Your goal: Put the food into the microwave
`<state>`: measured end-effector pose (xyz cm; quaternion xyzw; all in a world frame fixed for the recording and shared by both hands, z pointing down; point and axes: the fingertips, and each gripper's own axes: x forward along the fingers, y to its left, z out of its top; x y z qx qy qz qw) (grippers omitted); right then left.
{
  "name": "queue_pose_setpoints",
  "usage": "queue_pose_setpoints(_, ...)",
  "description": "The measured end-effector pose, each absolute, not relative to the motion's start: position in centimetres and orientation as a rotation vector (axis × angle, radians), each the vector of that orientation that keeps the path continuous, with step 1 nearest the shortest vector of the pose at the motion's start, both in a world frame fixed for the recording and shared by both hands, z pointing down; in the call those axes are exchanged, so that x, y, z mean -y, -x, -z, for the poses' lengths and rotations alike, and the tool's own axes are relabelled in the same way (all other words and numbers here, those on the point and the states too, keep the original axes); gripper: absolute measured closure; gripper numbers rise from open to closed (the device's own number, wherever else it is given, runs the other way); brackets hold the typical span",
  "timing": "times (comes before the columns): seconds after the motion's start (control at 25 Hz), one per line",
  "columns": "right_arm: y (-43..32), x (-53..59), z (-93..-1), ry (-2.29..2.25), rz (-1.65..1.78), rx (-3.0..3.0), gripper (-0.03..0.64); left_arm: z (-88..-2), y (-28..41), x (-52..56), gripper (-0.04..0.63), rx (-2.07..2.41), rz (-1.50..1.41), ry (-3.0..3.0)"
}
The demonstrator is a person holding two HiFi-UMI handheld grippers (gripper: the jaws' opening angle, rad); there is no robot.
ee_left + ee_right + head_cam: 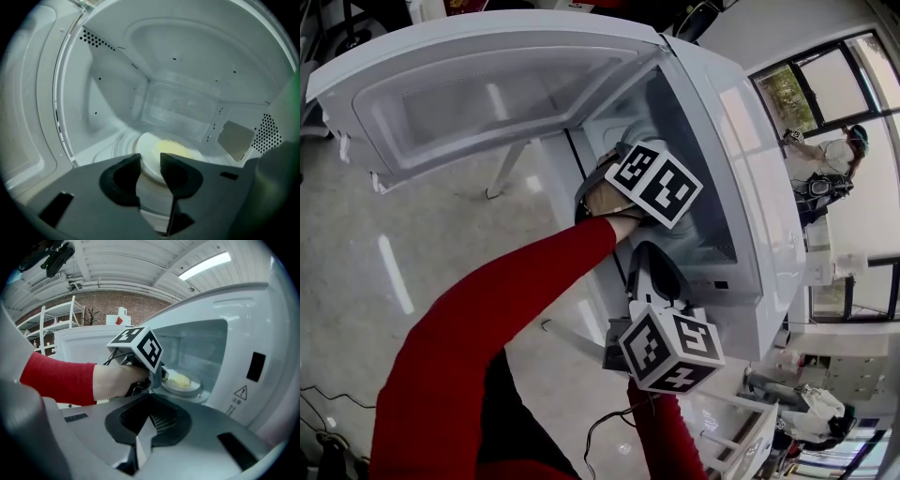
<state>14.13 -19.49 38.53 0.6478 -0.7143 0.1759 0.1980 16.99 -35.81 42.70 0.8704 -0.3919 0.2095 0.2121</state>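
The white microwave (741, 216) stands with its door (487, 94) swung wide to the left. On its glass turntable (117, 145) sits a white plate (152, 150) with yellow food (171, 149). My left gripper (150, 161) reaches into the cavity and is open. The plate's near rim lies in the gap between its fingertips, and the pads do not press on it. From the right gripper view, the plate (183, 385) sits just inside the opening, with the left gripper's marker cube (138, 348) in front of it. My right gripper (143, 427) waits outside the microwave, shut and empty.
The microwave's front panel carries a warning triangle (240, 392) to the right of the opening. Perforated vents (93, 38) line the cavity wall. White shelving (51, 324) stands behind. A person (834, 159) is far off at the right. A cable (600, 427) lies on the floor.
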Motion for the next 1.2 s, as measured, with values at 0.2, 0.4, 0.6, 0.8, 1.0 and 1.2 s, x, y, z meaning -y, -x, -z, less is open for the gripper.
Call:
queue_pose_setpoints(0.2,-14.2,19.4,-38.7,-1.814,-0.497,2.005,0.603,-42.6,-16.8,35.8,0.466,1.055,-0.549,-2.405)
queue_pose_setpoints(0.4,-13.8,19.7,-38.7,-1.819,-0.496,2.031,0.603,-40.7,-15.5,35.7,0.510,1.001,-0.456,-2.451)
queue_pose_setpoints(0.6,-12.8,20.9,-37.8,-1.845,-0.497,2.082,0.603,-38.9,-12.1,35.5,0.584,1.002,-0.328,-2.474)
queue_pose_setpoints(0.8,-11.3,21.1,-36.3,-1.831,-0.500,2.168,0.603,-36.5,-9.5,33.2,0.586,0.908,-0.163,-2.483)
queue_pose_setpoints(1.0,-9.1,20.1,-34.1,-1.797,-0.520,2.270,0.603,-34.3,-6.1,29.4,0.586,0.898,-0.111,-2.536)
queue_pose_setpoints(1.2,-8.7,17.5,-32.0,-1.743,-0.565,2.346,0.603,-31.9,-3.1,24.9,0.586,0.916,-0.027,-2.530)
